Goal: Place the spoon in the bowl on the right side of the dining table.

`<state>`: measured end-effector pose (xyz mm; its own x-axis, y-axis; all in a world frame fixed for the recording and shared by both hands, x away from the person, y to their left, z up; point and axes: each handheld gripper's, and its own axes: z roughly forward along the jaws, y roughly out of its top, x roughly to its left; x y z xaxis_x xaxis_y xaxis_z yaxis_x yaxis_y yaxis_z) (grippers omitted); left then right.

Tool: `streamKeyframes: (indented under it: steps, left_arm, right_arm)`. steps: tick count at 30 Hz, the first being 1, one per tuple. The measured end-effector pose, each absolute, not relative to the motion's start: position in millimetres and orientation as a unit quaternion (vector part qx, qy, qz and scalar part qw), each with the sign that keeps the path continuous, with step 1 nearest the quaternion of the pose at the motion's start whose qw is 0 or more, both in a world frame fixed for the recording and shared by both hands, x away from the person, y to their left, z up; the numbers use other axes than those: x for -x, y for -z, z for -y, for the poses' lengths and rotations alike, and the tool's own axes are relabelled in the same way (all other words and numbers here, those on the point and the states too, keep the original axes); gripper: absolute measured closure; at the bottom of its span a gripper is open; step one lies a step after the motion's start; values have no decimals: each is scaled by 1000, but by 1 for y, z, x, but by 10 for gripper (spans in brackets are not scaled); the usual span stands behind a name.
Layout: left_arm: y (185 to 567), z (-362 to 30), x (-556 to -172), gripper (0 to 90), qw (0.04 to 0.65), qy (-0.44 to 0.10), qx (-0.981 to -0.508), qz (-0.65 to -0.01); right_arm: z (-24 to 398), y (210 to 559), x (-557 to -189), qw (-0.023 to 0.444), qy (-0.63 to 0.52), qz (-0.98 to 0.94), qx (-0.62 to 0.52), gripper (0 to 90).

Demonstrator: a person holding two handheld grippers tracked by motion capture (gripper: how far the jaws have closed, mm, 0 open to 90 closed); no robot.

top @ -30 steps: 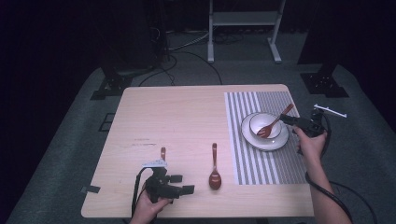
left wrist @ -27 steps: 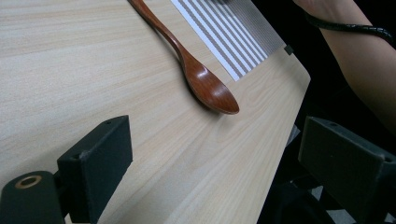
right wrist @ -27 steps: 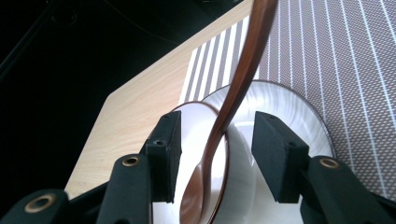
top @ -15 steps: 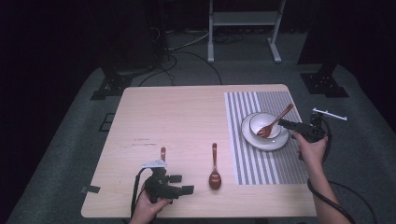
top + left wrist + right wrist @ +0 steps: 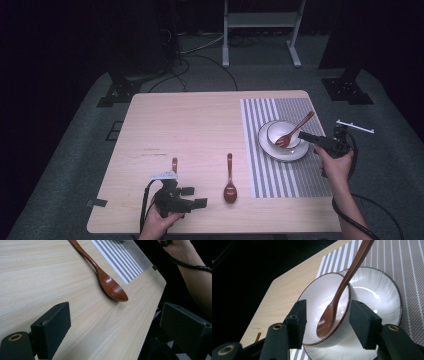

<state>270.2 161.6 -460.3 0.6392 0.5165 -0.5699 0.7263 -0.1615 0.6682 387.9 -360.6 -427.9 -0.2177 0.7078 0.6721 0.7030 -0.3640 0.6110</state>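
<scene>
A white bowl (image 5: 280, 132) sits on a white plate (image 5: 295, 154) on the striped placemat (image 5: 280, 175). A brown wooden spoon (image 5: 295, 130) leans in the bowl, handle up to the far right. My right gripper (image 5: 306, 136) is open just right of the plate; its jaws stand on either side of the bowl (image 5: 317, 295) and spoon (image 5: 337, 297) without touching them. A second wooden spoon (image 5: 230, 177) lies on the bare table, bowl end toward the front. My left gripper (image 5: 195, 196) rests open near the front edge, with that spoon (image 5: 110, 286) ahead of its jaws.
A short brown piece (image 5: 174, 164) lies on the table just beyond the left gripper. The wooden table (image 5: 190, 125) has open room across its far and left parts. The placemat's corner (image 5: 125, 262) lies near the table's front right edge. Dark stands ring the table.
The right gripper has drawn back a little toward the front right, away from the spoon's handle. The spoon stays leaning in the bowl. The left gripper has not moved.
</scene>
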Motion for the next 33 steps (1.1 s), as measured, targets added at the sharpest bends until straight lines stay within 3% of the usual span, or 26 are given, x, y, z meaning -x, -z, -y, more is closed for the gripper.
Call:
streamKeyframes:
  steps: [33]
  left_arm:
    - [460, -164, -269, 87, 501, 101, -754, -412]
  right_arm:
    - [331, 438, -344, -22, -555, -591, -585, 436]
